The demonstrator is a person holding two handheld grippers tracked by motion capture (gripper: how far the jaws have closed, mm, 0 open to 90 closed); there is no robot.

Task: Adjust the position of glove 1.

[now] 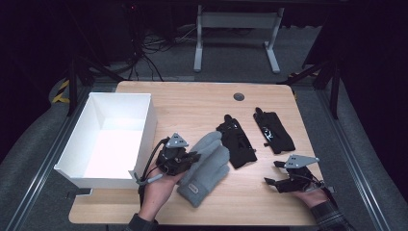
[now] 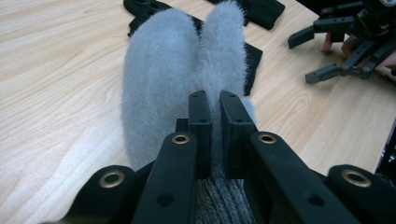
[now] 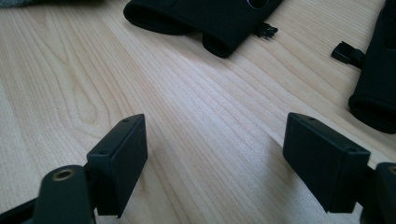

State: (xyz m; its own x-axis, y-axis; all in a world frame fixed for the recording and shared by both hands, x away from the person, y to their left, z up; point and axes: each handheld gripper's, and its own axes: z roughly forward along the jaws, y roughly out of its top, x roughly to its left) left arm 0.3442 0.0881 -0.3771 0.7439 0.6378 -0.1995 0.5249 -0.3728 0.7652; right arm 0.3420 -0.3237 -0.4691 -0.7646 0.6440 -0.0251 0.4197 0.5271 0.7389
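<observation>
On the light wooden table (image 1: 192, 103), near its front edge, lies the grey fluffy knitted mitten (image 1: 204, 166), with its cuff toward the person and its rounded tips pointing away. The left gripper (image 1: 192, 157) comes to it from the left side, lying almost level over the tabletop. The left hand (image 1: 161, 185) holds the gripper from below, with the forearm entering from the bottom edge. In the left gripper view the two black jaws are pressed nearly together and pinch a fold of the mitten (image 2: 177, 70) between them; the ribbed cuff is seen under the jaws.

The right gripper (image 1: 272, 173) rests low at the front right part of the table, well apart from the mitten, and points to the left. The right hand (image 1: 312, 195) holds it from behind, and a checked sleeve shows at the wrist. Its jaws stand wide, with bare wood between them.

Two black fabric gloves (image 1: 238, 139) (image 1: 273, 131) lie flat beyond the mitten. The nearer one touches the mitten's far side. A white open box (image 1: 144, 130) stands at the table's left edge, just beside the left gripper.
</observation>
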